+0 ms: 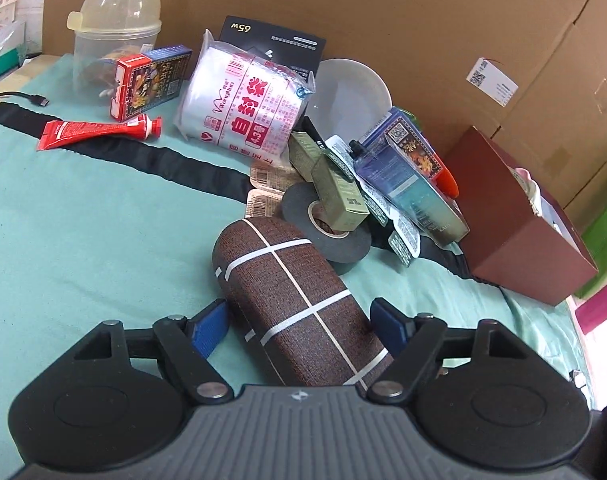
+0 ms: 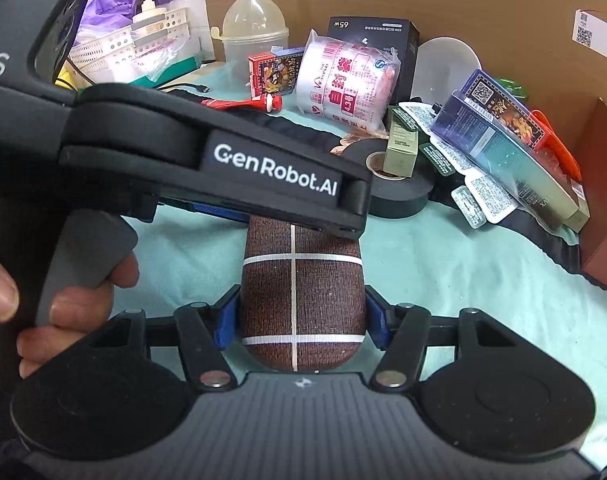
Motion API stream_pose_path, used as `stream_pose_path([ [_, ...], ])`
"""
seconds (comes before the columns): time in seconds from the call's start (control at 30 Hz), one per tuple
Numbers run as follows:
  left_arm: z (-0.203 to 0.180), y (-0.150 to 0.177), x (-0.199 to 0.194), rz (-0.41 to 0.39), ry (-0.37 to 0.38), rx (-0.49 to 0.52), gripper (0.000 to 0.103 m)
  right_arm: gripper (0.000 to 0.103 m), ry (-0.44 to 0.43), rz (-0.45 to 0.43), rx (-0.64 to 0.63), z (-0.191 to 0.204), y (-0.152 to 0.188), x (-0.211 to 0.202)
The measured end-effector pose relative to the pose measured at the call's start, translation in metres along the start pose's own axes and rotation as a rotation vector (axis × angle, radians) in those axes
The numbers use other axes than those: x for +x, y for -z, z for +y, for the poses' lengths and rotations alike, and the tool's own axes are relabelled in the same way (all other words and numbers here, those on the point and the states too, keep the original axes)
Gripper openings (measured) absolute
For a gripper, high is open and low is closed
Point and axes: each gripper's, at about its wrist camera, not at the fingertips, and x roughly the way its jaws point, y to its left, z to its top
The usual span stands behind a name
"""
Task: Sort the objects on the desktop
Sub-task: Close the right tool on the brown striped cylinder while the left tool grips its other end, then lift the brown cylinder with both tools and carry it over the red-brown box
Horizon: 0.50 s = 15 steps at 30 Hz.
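Note:
A brown oblong case with white grid lines (image 1: 291, 304) lies on the teal cloth; it also shows in the right wrist view (image 2: 301, 304). My left gripper (image 1: 299, 326) has its blue pads on both sides of the case, the right pad touching, the left pad at its edge. My right gripper (image 2: 301, 314) is shut on the near end of the same case. The left gripper's black body (image 2: 207, 160) crosses the right wrist view above the case's far end, held by a hand (image 2: 63, 304).
Behind the case lie a black tape roll (image 1: 335, 236), olive boxes (image 1: 339, 192), a blue box (image 1: 407, 184), a bag pack (image 1: 247, 104), card box (image 1: 151, 80), red tube (image 1: 99, 130), funnel jar (image 1: 115, 36). A brown box (image 1: 519, 220) stands right, cardboard wall behind.

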Motion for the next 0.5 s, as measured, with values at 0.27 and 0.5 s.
stream_pose_path([
  [0.27,0.0022,-0.0011,0.0013,-0.010,0.007,-0.010,0.078,0.060,0.008,-0.004,-0.003,0.0006,-0.0046,0.0073],
  [0.5,-0.0035,0.0015,-0.0044,-0.002,0.008,-0.041,0.074,0.060,-0.010,-0.012,0.029,-0.0036,0.0005,0.0008],
])
